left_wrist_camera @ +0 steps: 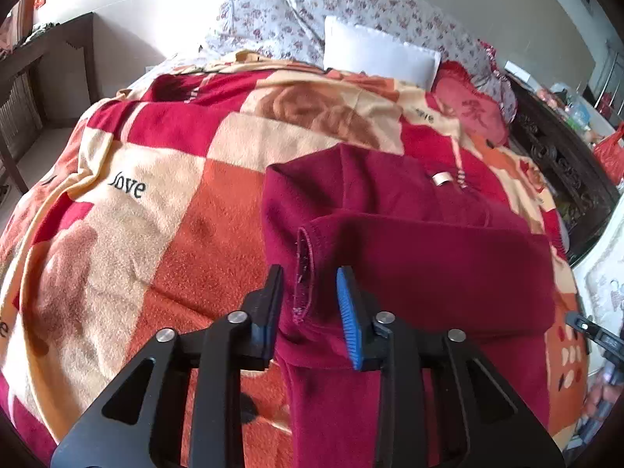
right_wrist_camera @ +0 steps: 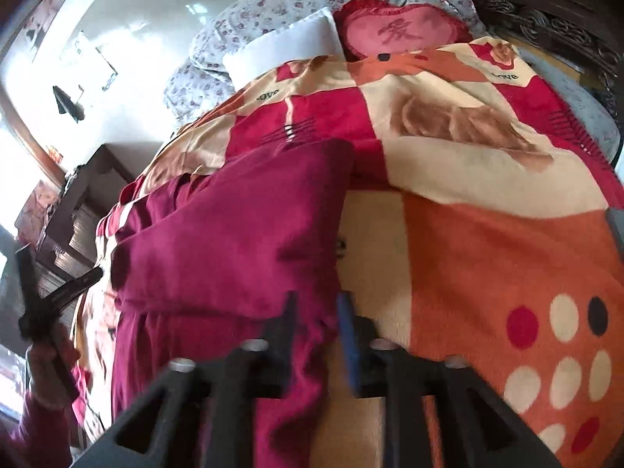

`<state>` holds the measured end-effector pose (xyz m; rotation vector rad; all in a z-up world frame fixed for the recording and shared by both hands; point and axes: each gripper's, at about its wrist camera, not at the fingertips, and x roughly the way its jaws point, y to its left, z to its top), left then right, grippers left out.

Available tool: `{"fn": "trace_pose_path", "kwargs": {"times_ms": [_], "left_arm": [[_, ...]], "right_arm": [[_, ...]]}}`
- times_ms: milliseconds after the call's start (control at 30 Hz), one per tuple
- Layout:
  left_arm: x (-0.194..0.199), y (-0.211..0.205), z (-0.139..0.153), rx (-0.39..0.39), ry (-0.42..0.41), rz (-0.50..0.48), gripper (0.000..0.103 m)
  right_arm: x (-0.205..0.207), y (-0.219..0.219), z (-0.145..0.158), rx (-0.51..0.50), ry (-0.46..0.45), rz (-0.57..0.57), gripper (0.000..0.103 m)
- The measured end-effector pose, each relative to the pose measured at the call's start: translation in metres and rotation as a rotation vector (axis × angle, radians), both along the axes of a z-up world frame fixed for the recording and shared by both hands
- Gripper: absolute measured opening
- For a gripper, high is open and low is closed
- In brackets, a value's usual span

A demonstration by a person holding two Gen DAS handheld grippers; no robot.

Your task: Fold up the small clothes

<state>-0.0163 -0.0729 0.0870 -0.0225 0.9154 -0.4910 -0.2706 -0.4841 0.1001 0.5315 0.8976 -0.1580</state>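
Black jaws of the left gripper, one finger faced with a blue pad, fill the bottom of the left wrist view, angled down toward the bed. They stand parted and released: the cuff of a dark red garment lies in the gap, and neither pad presses on it. The right gripper, blurred in its own view, is likewise tilted down and released, its jaws astride the garment's right edge without clamping it.

The garment lies partly folded on the blanket, near the bed's near edge, one sleeve laid across its body. A small pale tag shows near its collar.

The blanket, checked in red, orange and cream with bear figures and a dotted patch, carries the word "love" in dark letters. At the head of the bed lie a floral quilt, a white pillow and a red heart-shaped cushion bearing one character. A dark carved headboard borders one side; dark wooden furniture stands at the other.

A hand holding the left gripper appears at the right wrist view's left edge.
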Motion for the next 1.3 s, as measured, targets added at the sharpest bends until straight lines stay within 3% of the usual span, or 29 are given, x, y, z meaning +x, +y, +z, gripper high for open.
{"fn": "trace_pose_path", "kwargs": {"times_ms": [33, 100, 133, 167, 300, 433, 533, 633, 700, 733, 833, 933, 1067, 1167, 1233, 1300], "left_arm": [[-0.001, 0.000, 0.002, -0.010, 0.003, -0.007, 0.030], [-0.003, -0.003, 0.002, -0.012, 0.010, -0.016, 0.030], [-0.004, -0.004, 0.002, -0.010, 0.014, -0.022, 0.030], [-0.004, -0.005, 0.001, -0.007, 0.017, -0.026, 0.030], [-0.006, -0.009, -0.004, 0.004, 0.029, -0.037, 0.030], [-0.003, -0.012, -0.012, 0.006, 0.039, -0.028, 0.030], [-0.003, -0.012, -0.014, -0.005, 0.057, -0.022, 0.030], [-0.007, -0.010, -0.008, -0.004, 0.016, -0.027, 0.030], [-0.006, -0.011, -0.007, 0.003, -0.002, -0.029, 0.030], [-0.004, -0.012, -0.009, 0.005, 0.000, -0.028, 0.030], [0.000, -0.016, -0.015, -0.016, 0.029, -0.017, 0.030], [0.003, -0.025, -0.023, -0.003, 0.026, -0.009, 0.030], [0.012, -0.034, -0.037, 0.035, 0.041, -0.001, 0.030], [0.024, -0.033, -0.048, 0.048, 0.075, 0.017, 0.030], [0.032, -0.029, -0.055, 0.021, 0.112, 0.029, 0.030], [0.031, -0.027, -0.055, 0.014, 0.113, 0.028, 0.030]], "right_arm": [[0.005, 0.000, -0.004, 0.000, 0.008, 0.006, 0.054], [0.016, -0.001, -0.018, 0.016, 0.034, 0.024, 0.055], [0.019, -0.001, -0.027, 0.047, 0.041, 0.037, 0.051], [0.019, -0.002, -0.032, 0.067, 0.038, 0.038, 0.034], [0.001, 0.001, -0.028, 0.077, -0.022, 0.015, 0.018], [-0.005, 0.010, -0.027, -0.019, 0.030, 0.029, 0.017], [-0.007, 0.004, -0.033, 0.000, 0.049, 0.001, 0.015], [-0.029, -0.016, -0.033, -0.007, 0.092, -0.121, 0.015], [-0.048, -0.032, -0.028, 0.130, 0.005, -0.164, 0.015], [-0.049, -0.033, -0.022, 0.137, -0.026, -0.162, 0.015], [-0.033, -0.019, 0.002, 0.017, -0.061, -0.115, 0.015], [-0.001, -0.003, 0.009, -0.012, -0.098, -0.045, 0.016], [0.044, 0.013, -0.005, -0.070, -0.038, 0.013, 0.032], [0.063, 0.009, -0.018, -0.170, 0.006, -0.015, 0.034], [0.064, -0.005, -0.027, -0.117, 0.011, -0.061, 0.046], [0.058, -0.018, -0.031, -0.037, 0.007, -0.083, 0.050]]}}
